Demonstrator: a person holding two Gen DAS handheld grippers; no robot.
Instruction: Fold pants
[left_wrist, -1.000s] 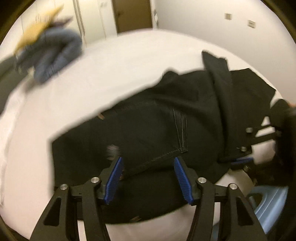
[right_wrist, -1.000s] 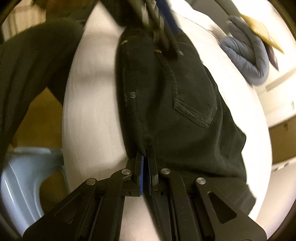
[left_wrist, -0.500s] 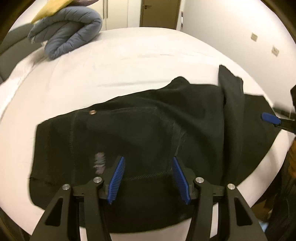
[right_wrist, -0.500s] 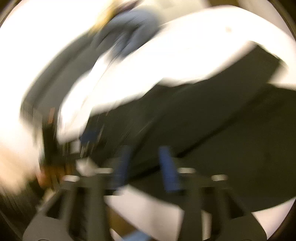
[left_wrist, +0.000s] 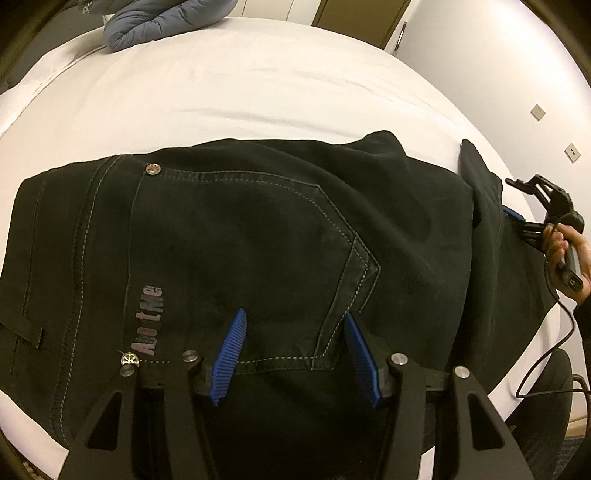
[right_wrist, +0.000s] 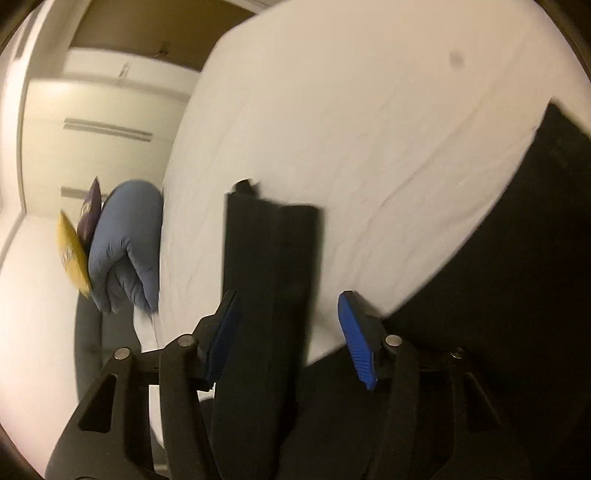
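My black denim pants (left_wrist: 280, 251) lie flat on the white bed sheet (left_wrist: 229, 85), spread from about nine o'clock to three o'clock in the left wrist view, with the back pocket (left_wrist: 258, 266) facing up and a small metal rivet (left_wrist: 152, 168) at its upper corner, near ten o'clock. A grey printed word (left_wrist: 147, 319) runs along the pocket seam at about eight o'clock. My left gripper (left_wrist: 295, 354) hangs over the pocket's lower edge at six o'clock — its blue ribbed pads (left_wrist: 231, 354) stand apart, and nothing is pinched between them; the cloth is only below them. A folded blue-grey quilt (left_wrist: 162, 18) rests at the far edge of the bed, at about eleven o'clock. At three o'clock I see my right hand (left_wrist: 565, 251) with its tool, at the far end of the pants.

In the right wrist view the picture is blurred. My right gripper (right_wrist: 291, 336) has just been closing, but its blue pads (right_wrist: 356, 343) are spread now. A narrow strip of the black pants (right_wrist: 269, 266) passes between them toward twelve o'clock — the pads do not press it. A yellow cushion (right_wrist: 72, 254) leans beside the quilt at nine o'clock.
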